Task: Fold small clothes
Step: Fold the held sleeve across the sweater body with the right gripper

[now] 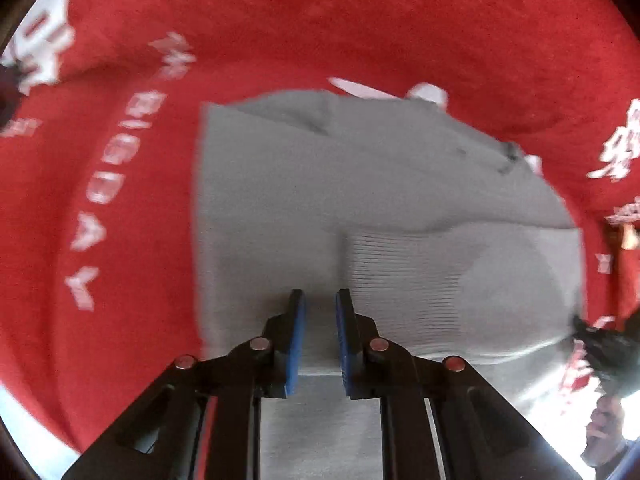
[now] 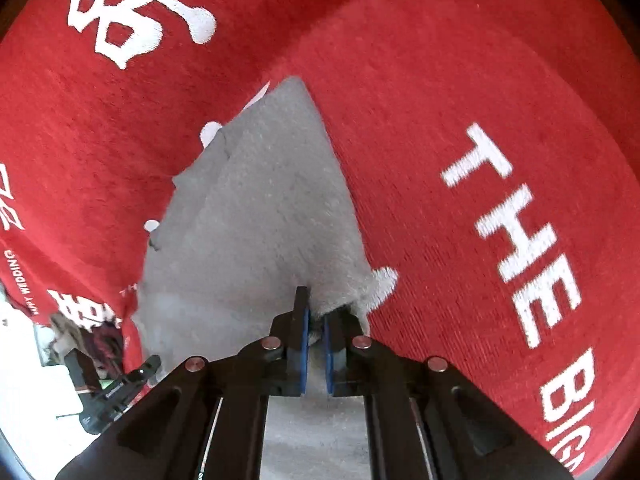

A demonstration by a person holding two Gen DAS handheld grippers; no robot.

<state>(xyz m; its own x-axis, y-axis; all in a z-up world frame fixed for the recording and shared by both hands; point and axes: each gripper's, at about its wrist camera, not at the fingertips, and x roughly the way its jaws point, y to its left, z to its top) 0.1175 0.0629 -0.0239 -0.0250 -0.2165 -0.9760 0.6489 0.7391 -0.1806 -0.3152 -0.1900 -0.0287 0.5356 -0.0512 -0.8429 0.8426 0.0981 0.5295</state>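
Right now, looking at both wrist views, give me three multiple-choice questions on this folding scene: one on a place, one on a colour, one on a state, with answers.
1. Where does the grey garment lie?
A. On a red cloth with white lettering
B. Inside a basket
C. On a bare wooden floor

2. What colour are the pads of the left tool?
A. Yellow
B. Blue
C. White

3. What is the right tool doing?
A. Standing wide open above the cloth
B. Shut on a red sock
C. Shut on the garment's edge

Answers:
1. A, since the red cloth printed with white letters surrounds the garment in both views.
2. B, since blue pads line both fingers in the left wrist view.
3. C, since grey fabric is bunched between the nearly closed pads in the right wrist view.
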